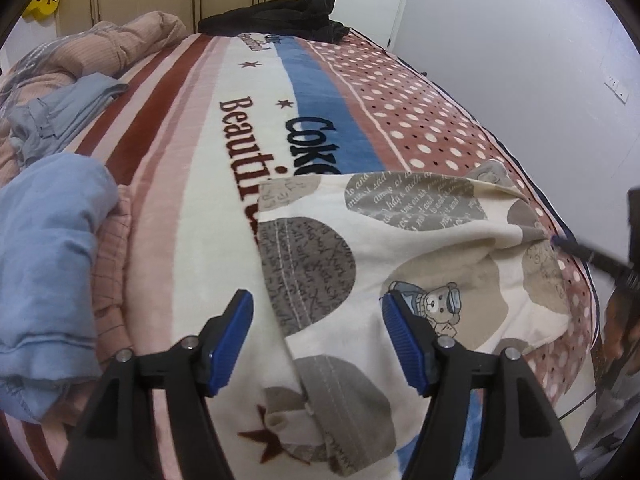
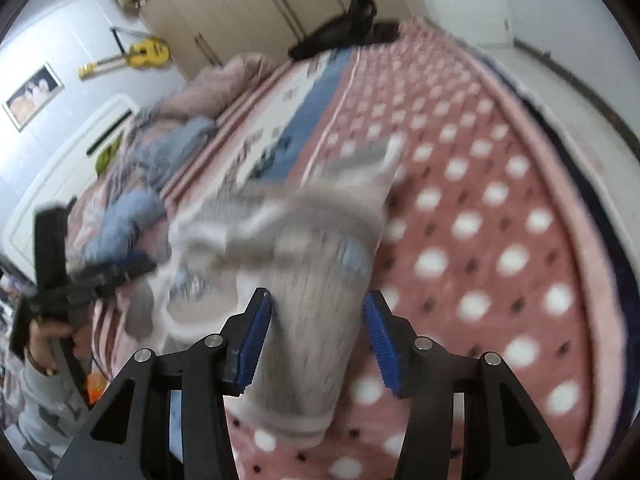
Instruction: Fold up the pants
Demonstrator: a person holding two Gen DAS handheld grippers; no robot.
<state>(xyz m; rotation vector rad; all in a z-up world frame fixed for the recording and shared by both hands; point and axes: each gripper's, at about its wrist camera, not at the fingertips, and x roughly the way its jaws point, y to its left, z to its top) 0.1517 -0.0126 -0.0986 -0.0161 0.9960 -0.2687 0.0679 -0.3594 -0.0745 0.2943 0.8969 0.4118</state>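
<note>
Main risk: your right gripper (image 2: 318, 336) has its jaws apart with a pant leg (image 2: 308, 340) running between them, left pad touching or nearly so, right pad clear, so nothing is clamped. That view is blurred, so I can't tell more, but pull now and the leg can slide out and flop off the bed edge at 6 o'clock. Your left gripper (image 1: 318, 340) is also open, holding nothing, straddling the seam side of the pants (image 1: 400, 248); close carelessly and you'll pinch the blanket (image 1: 192, 208) with it. The pants are cream fleece with grey and tan patches, script print and a small bear, lying crumpled and bunched toward 3 o'clock on the near end of the bed, not flat. Other clothes (image 1: 52, 240) sit at 9 o'clock, well apart.
</note>
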